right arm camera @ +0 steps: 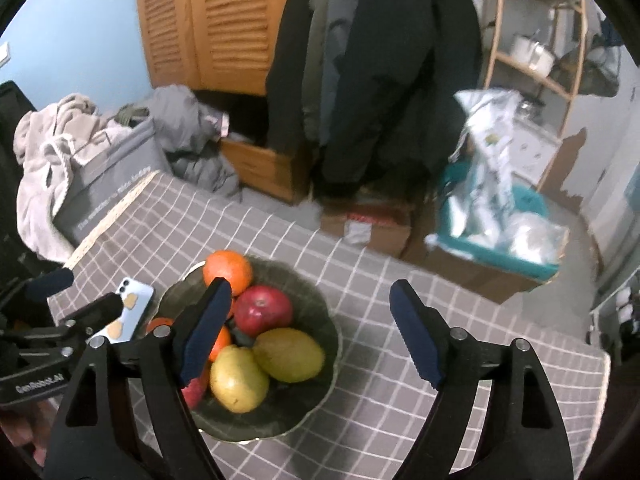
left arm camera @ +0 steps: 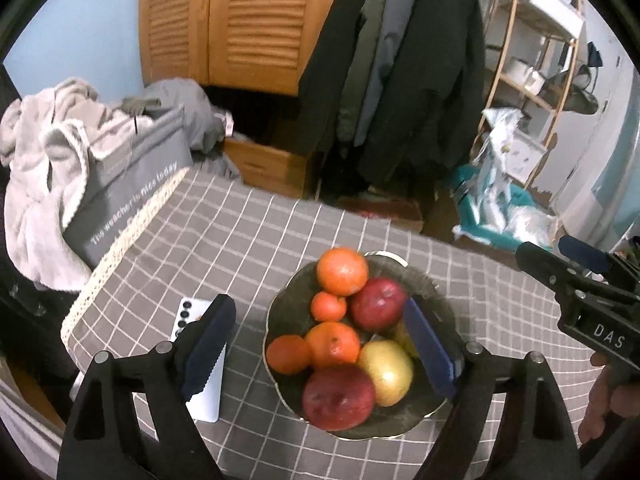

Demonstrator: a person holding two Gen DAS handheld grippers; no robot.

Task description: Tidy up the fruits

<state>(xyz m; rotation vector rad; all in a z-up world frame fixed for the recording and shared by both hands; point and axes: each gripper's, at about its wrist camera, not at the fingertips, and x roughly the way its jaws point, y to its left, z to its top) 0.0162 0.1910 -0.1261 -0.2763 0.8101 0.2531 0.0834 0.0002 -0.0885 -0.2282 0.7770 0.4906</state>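
Observation:
A dark green bowl (left arm camera: 286,312) stands on the grey checked tablecloth and also shows in the right wrist view (right arm camera: 316,304). It holds several oranges (left arm camera: 342,271), two red apples (left arm camera: 378,303), a yellow apple (left arm camera: 387,372) and a yellow-green mango (right arm camera: 289,354). My left gripper (left arm camera: 316,348) is open and empty, hovering above the bowl with its fingers on either side of the fruit. My right gripper (right arm camera: 310,334) is open and empty, above the bowl's right part; it shows at the right edge of the left wrist view (left arm camera: 560,264).
A light blue phone (right arm camera: 134,304) lies on the cloth left of the bowl. A grey laundry bin (left arm camera: 132,200) with towels stands past the table's left edge. Hanging coats (left arm camera: 400,80), a wooden cabinet (left arm camera: 240,20) and boxes stand beyond the far edge.

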